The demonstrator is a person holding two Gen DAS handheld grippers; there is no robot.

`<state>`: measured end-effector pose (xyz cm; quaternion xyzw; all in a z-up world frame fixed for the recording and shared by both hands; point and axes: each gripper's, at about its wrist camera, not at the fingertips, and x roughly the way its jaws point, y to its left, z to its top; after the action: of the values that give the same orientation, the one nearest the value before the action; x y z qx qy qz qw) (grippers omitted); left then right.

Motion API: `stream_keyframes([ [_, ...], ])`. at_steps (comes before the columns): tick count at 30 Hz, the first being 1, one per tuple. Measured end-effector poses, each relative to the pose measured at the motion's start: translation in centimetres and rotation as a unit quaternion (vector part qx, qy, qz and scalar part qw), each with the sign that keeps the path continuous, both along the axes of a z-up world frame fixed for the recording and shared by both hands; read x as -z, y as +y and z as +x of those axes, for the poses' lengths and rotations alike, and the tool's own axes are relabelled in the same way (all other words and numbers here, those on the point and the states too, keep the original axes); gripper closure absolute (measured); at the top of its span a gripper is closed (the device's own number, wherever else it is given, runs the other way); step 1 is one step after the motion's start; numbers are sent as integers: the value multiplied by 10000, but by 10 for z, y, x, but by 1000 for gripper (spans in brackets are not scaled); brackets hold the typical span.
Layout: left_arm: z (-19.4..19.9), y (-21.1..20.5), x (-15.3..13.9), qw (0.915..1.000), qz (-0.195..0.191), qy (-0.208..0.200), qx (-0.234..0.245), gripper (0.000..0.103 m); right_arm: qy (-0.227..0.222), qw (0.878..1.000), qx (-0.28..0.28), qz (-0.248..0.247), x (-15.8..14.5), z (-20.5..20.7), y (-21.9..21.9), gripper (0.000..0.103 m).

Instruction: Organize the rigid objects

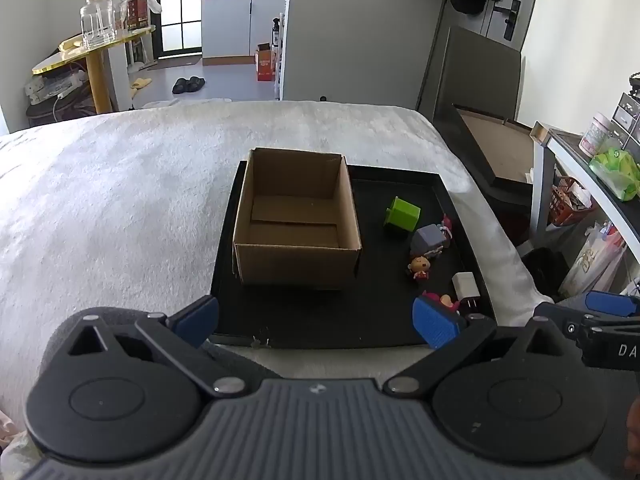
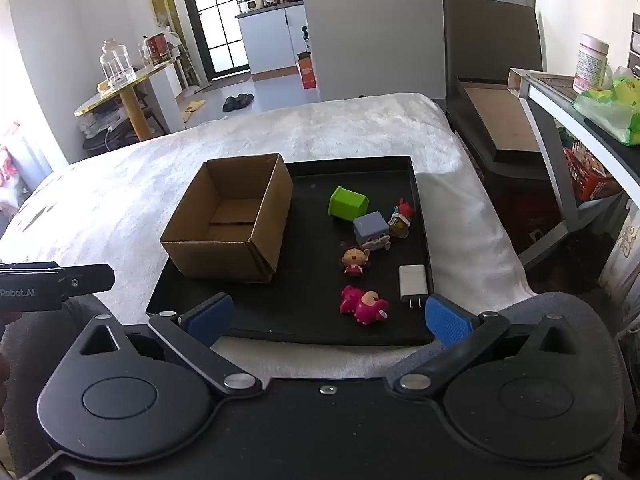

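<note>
An empty cardboard box (image 1: pixel 296 220) (image 2: pixel 232 220) stands on the left part of a black tray (image 1: pixel 320 316) (image 2: pixel 308 312). To its right lie a green block (image 1: pixel 401 212) (image 2: pixel 347 203), a grey cube toy (image 1: pixel 428 240) (image 2: pixel 372 232), a small red-topped figure (image 2: pixel 401 220), a doll with brown hair (image 1: pixel 419 268) (image 2: pixel 354 260), a white charger plug (image 1: pixel 465 286) (image 2: pixel 413 282) and a pink toy (image 1: pixel 442 301) (image 2: pixel 364 304). My left gripper (image 1: pixel 316 320) hovers open over the tray's near edge. My right gripper (image 2: pixel 328 318) is open there too, nothing between its fingers.
The tray rests on a white fuzzy blanket (image 1: pixel 120 200) over a bed. A dark cabinet (image 1: pixel 480 140) and a shelf (image 2: pixel 580 120) with a jar and green bag stand at the right. A yellow side table (image 1: pixel 92 64) with a glass jar is far left.
</note>
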<state>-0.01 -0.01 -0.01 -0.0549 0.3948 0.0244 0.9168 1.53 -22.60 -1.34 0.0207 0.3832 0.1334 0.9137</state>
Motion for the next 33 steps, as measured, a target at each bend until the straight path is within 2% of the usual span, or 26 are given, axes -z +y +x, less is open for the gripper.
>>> stream_keyframes([
  [33,-3,-1,-3,10000,-57,54,48,0,146,9996,-25,-252,-2,1,5,0],
])
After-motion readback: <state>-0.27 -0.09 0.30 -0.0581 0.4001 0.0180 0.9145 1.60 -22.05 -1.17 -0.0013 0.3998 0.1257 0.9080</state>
